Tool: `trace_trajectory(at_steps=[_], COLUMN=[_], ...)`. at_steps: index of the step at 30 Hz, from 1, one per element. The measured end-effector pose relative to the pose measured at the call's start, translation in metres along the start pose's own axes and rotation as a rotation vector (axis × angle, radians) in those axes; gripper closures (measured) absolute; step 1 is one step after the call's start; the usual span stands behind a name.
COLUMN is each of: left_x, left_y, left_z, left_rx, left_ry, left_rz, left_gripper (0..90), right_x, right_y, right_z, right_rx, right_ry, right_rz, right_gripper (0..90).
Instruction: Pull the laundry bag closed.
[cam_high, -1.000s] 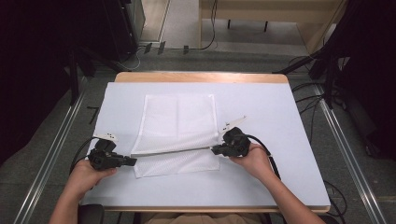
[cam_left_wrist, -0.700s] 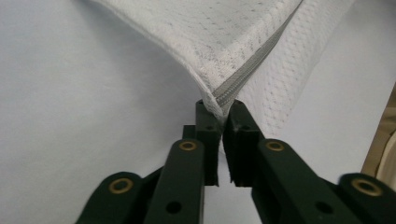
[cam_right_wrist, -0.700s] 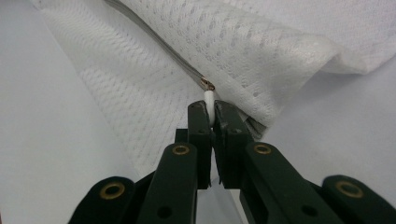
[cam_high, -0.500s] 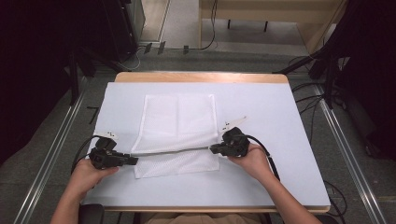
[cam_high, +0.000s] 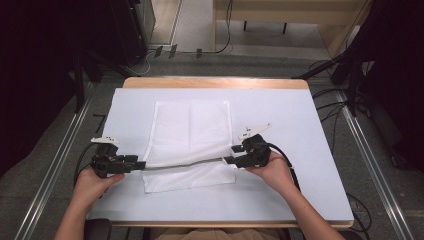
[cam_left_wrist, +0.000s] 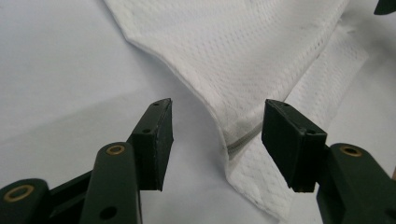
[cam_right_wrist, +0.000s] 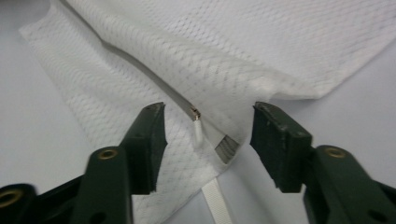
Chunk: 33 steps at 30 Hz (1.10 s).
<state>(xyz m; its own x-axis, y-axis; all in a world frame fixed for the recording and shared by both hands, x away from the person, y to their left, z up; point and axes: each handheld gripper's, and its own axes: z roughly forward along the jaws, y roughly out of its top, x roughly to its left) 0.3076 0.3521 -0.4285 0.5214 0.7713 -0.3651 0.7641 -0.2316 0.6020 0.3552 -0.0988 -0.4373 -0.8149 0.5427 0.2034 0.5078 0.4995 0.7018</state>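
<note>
A white mesh bag (cam_high: 192, 132) lies flat on the white table cover (cam_high: 300, 125), its near part folded along a zipper edge (cam_high: 185, 164). My left gripper (cam_high: 141, 164) sits at the left end of that edge and my right gripper (cam_high: 227, 160) at the right end. In the left gripper view the left gripper (cam_left_wrist: 217, 112) has just been opening; the bag's corner (cam_left_wrist: 243, 140) lies between the pads, untouched. In the right gripper view the right gripper (cam_right_wrist: 208, 112) has also just been opening, with the zipper pull (cam_right_wrist: 198, 130) lying loose between its jaws.
The table's wooden far edge (cam_high: 215, 82) borders a floor with cables (cam_high: 225, 40). Metal rails (cam_high: 55, 165) run along both sides of the table. A black cable (cam_high: 287, 160) trails from the right gripper over the cover.
Both grippers' jaws have spread apart at the ends of the zipper edge and let it go. The hands have stayed where they were.
</note>
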Motion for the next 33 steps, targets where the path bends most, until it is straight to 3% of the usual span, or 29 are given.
trace_trajectory(at_steps=[2, 3, 5, 12, 19, 24, 33], left_x=[0.001, 0.000, 0.000, 0.004, 0.009, 0.011, 0.020], left_y=[0.000, 0.000, -0.001, -0.001, -0.002, -0.002, -0.003], left_z=[-0.002, -0.002, -0.002, -0.004, -0.006, -0.006, -0.006], left_rx=[-0.020, -0.028, -0.034, -0.064, -0.072, -0.075, -0.074], left_ry=[0.011, 0.048, 0.055, 0.112, 0.149, 0.151, 0.171], left_rz=[0.000, 0.014, 0.021, 0.024, 0.000, -0.002, -0.027], left_gripper=[39.9, 38.8, 36.9, 34.1, 34.2, 34.1, 34.0], right_x=[-0.004, -0.005, -0.008, -0.019, -0.029, -0.039, -0.058], right_y=[-0.001, -0.002, -0.003, -0.009, -0.015, -0.021, -0.030], right_z=[-0.004, -0.006, -0.009, -0.022, -0.028, -0.034, -0.042], right_rx=[-0.035, -0.046, -0.063, -0.125, -0.127, -0.115, -0.101], right_ry=[-0.038, -0.056, -0.074, -0.101, -0.137, -0.126, -0.174], right_rz=[0.008, 0.006, 0.004, 0.020, 0.023, 0.047, 0.106], right_gripper=[36.8, 35.9, 33.9, 29.4, 26.1, 21.3, 21.5])
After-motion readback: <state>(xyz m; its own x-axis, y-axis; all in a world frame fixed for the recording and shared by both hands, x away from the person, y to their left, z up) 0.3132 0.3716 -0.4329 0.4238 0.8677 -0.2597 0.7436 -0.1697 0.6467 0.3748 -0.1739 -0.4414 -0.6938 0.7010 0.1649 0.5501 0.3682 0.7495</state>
